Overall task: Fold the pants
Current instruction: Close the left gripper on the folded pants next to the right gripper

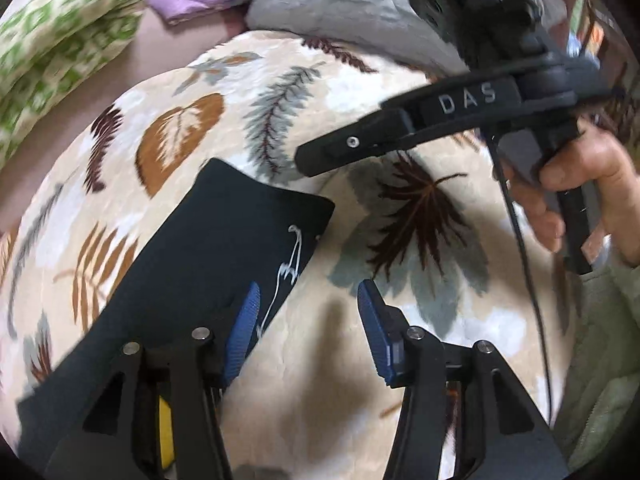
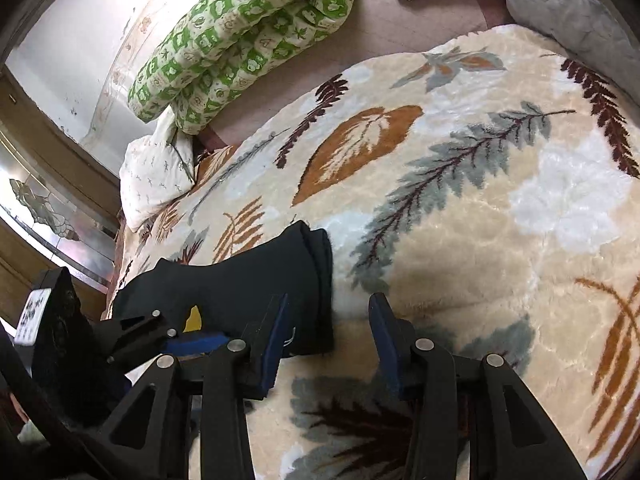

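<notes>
Left wrist: our left gripper (image 1: 308, 312) has its jaws spread, pinching nothing; the folded pants (image 1: 192, 264) lie on the blanket (image 1: 328, 360), left.
Right wrist: our right gripper (image 2: 328, 334) is likewise spread, empty; pants near-left.

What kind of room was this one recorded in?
Most likely a bedroom: the dark pants lie on a leaf-patterned blanket spread over a bed, with a rolled green quilt and a white pillow beside it.
</notes>
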`<state>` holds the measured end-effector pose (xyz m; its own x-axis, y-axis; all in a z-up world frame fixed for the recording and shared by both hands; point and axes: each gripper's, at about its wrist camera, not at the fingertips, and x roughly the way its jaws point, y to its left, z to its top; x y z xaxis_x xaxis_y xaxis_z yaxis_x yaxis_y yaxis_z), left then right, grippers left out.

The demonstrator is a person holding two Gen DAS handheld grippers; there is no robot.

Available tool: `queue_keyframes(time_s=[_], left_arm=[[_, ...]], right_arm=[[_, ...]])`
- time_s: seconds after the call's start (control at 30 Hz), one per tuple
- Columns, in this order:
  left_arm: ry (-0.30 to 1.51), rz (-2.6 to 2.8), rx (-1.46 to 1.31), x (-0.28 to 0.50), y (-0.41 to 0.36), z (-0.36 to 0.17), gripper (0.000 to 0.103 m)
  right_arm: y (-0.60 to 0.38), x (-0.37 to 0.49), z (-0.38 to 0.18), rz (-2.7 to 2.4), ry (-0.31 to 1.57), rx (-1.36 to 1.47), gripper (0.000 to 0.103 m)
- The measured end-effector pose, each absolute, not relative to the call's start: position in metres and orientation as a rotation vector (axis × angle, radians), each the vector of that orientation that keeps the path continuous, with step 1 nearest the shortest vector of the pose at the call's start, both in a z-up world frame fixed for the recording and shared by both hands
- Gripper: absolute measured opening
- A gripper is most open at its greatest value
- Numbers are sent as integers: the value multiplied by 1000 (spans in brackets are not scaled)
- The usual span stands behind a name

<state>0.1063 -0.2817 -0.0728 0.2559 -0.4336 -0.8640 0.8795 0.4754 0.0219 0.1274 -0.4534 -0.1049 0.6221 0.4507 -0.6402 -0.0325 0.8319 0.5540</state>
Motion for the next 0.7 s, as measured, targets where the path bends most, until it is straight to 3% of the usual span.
queue_keyframes(time_s=[0.4, 0.63, 0.7], left_arm=[[923, -913, 630, 121, -294, -94, 49], [917, -892, 605, 129, -288, -92, 26], [924, -896, 587, 132, -285, -92, 24]], right_arm=[[-460, 137, -112, 319, 872, 584, 43], [-460, 154, -122, 352, 900, 643, 43], [-459, 160, -124, 364, 904, 663, 43]])
